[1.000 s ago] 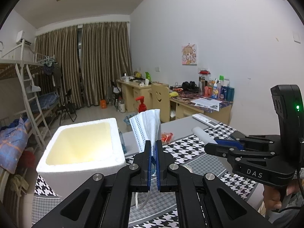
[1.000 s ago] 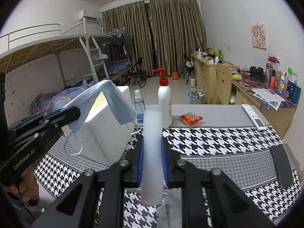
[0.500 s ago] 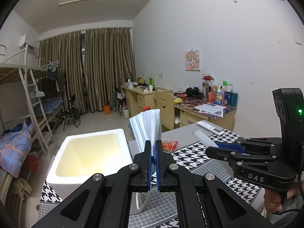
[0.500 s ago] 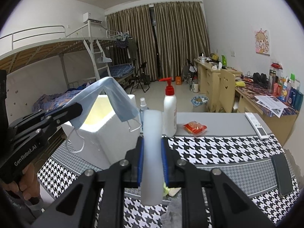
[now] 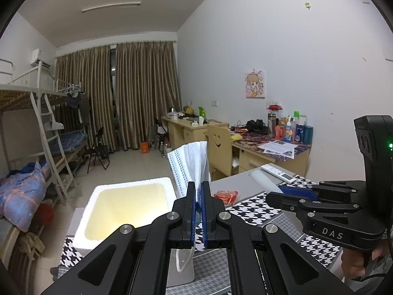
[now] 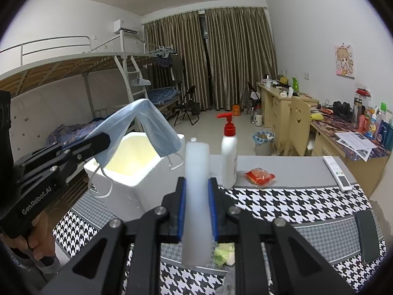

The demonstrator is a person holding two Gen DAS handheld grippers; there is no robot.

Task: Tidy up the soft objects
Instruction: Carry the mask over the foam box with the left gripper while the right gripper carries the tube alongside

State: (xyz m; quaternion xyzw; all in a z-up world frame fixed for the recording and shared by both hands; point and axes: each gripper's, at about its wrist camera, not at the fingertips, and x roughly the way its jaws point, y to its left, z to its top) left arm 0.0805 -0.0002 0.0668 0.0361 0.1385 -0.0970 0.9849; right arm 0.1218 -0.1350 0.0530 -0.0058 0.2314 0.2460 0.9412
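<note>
My left gripper [image 5: 198, 189] is shut on a blue face mask [image 5: 190, 164] and holds it high, just right of the open white foam box [image 5: 127, 209]. From the right wrist view the mask [image 6: 147, 125] drapes over the left gripper's tip [image 6: 103, 139] above the foam box [image 6: 137, 169], ear loops dangling. My right gripper [image 6: 196, 186] is shut on a white foam roll [image 6: 196, 196], held upright above the table; it also shows in the left wrist view [image 5: 262, 179].
A houndstooth cloth [image 6: 282, 204] covers the table. On it stand a white pump bottle [image 6: 229, 157], a red snack packet [image 6: 259, 176], a remote [image 6: 337, 172] and a dark phone [image 6: 368, 236]. A yellow-green object [image 6: 222, 253] lies under my right gripper.
Both grippers have risen with their loads. The foam box and table sit lower in both views. The mask hangs over the box's near corner.
</note>
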